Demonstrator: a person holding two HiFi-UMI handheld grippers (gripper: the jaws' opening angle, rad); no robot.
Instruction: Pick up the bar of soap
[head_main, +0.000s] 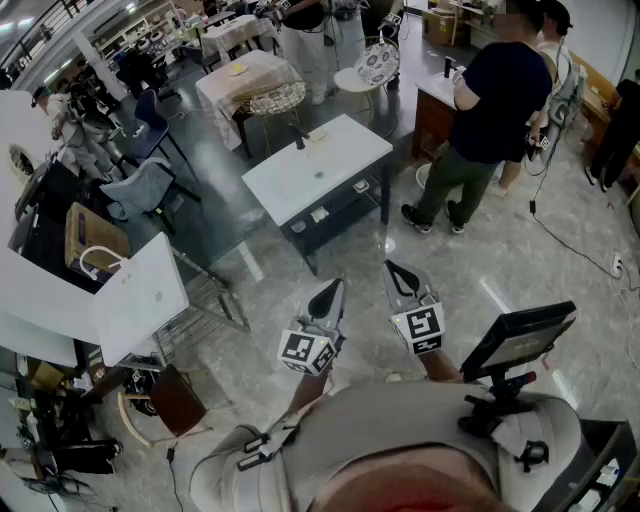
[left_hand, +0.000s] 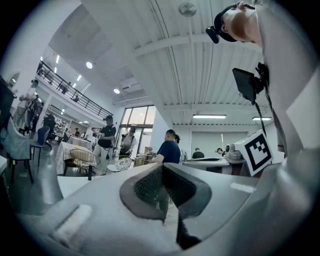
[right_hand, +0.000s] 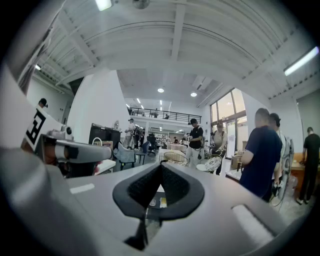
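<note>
**Asker:** What is nearest to you, and how many?

**Me:** One dark screen on a mount at my four o'clock, close in. Beyond it are my two tools. My left gripper is at eleven o'clock and my right gripper at one o'clock. They are side by side and not touching. Each carries one marker cube, so two cubes in all.

**Asker:** And farther out?

**Me:** One white table at twelve o'clock, well apart from both tools, with one lower shelf under it. One dark bottle stands upright toward the table's far side. Past that, at one to two o'clock, two people stand at a counter. The nearer person wears a dark shirt.

**Asker:** How are your fingers?

**Me:** Both pairs are clenched, pad pressed against pad. Each gripper view shows the dark pads meeting with nothing caught between them. Neither pair touches anything, and both hang in the air over the floor.

**Asker:** Where is the bar of soap?

**Me:** I cannot pick it out. A few small pale things lie on the white table and its shelf at twelve o'clock. They are too small for me to name.
</note>
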